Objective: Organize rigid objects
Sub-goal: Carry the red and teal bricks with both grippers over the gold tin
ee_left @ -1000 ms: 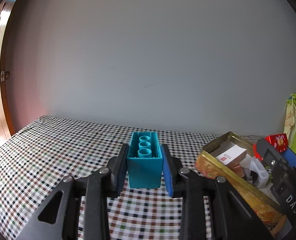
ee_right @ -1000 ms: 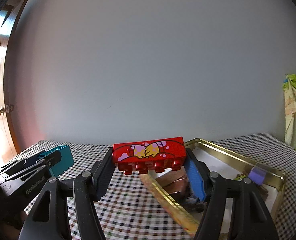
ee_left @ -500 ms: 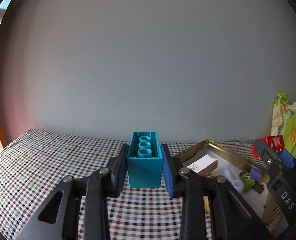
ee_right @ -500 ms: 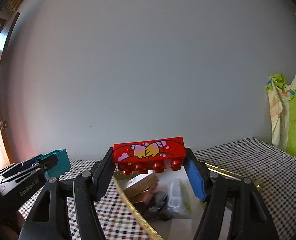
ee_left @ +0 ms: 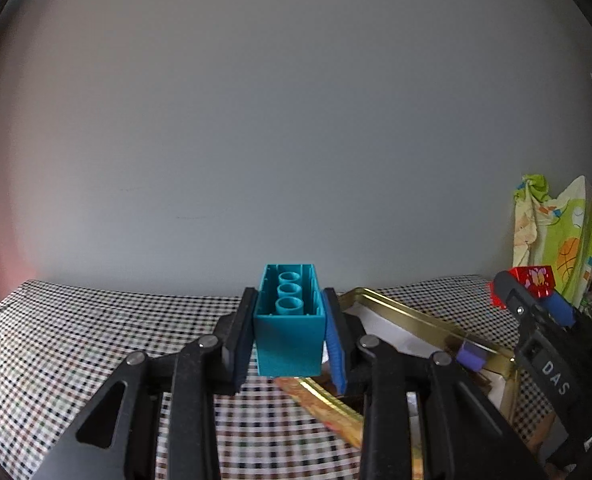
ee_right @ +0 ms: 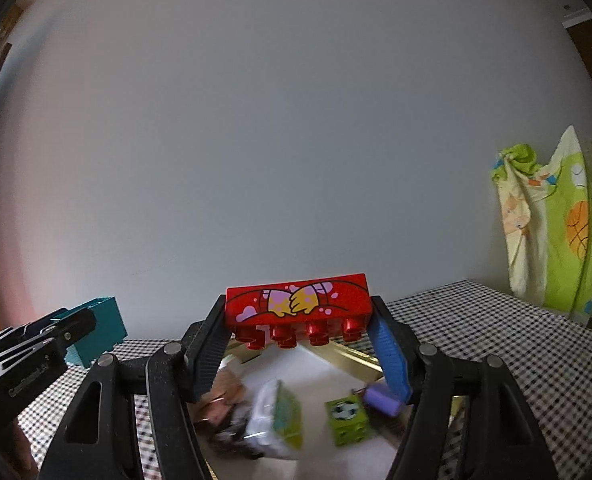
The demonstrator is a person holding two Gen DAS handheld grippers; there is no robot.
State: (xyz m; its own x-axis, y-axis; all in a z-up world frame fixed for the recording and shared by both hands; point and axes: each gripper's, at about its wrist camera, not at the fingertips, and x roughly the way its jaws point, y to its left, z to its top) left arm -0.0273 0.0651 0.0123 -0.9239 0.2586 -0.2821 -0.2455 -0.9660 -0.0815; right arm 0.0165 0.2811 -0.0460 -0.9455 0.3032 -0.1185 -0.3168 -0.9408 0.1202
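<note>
Carry step: left tongs [ee_left: 289, 338] clenched on teal brick [ee_left: 288, 322], right tongs [ee_right: 300, 344] clenched on red brick [ee_right: 298, 300], gold tray [ee_right: 356, 354] just below the right pair. Next, lower each brick inside the rim, then let go.

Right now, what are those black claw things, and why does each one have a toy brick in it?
Those claws are grabbing tools. A person holds one in each hand, and each has a small camera looking out along its two fingers, so you get one picture from each hand.

In the left hand's picture, the left tool squeezes a teal brick, turned so you see the round tubes of its hollow underside.

In the right hand's picture, the right tool pinches a red brick by its ends, studs pointing down.

Below them is a table with a checked cloth. On it lies a gold tin holding small things, like a green block and a purple piece.
</note>
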